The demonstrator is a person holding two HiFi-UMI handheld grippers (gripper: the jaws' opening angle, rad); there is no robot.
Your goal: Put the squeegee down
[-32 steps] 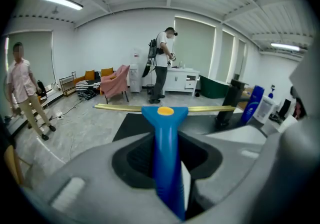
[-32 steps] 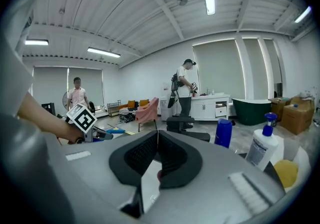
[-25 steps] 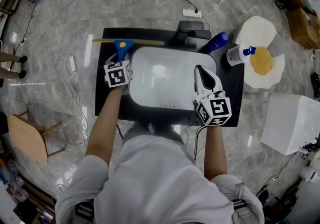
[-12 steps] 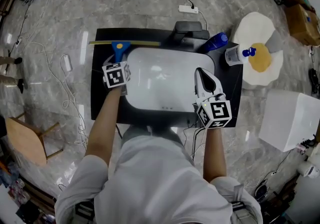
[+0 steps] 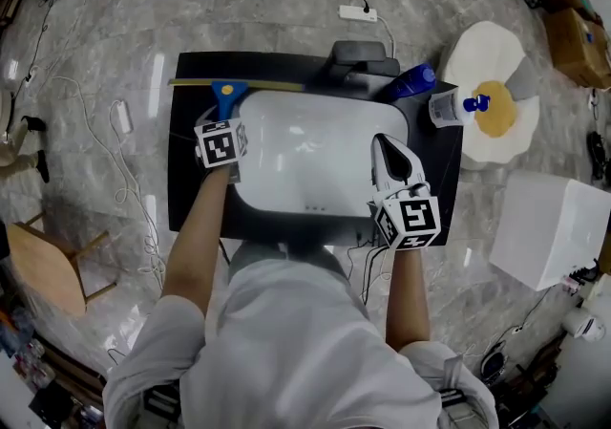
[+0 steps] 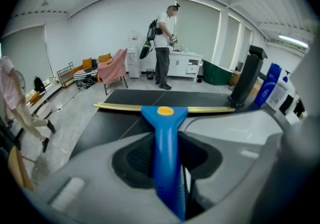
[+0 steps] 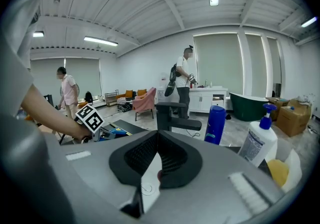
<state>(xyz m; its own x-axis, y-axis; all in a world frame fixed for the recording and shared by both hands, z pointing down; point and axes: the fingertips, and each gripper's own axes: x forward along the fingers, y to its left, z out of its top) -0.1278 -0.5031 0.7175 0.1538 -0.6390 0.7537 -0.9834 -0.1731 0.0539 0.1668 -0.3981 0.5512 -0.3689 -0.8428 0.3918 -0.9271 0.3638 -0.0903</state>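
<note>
1. My left gripper [image 6: 167, 168] is clenched on the squeegee [image 6: 165, 118] by its blue handle; the yellow blade sits over the black table's [image 5: 191, 179] far edge, beside the white basin [image 5: 315, 150].
2. My right gripper [image 7: 158, 143] is closed on nothing, at the basin's right rim.

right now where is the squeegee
Head view, left side: the squeegee is clamped in the left tongs, its blade across the black table beyond the white basin.

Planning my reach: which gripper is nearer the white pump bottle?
Right: right gripper sits short of the white pump bottle; left gripper, holding the blue squeegee, is across the sink.
</note>
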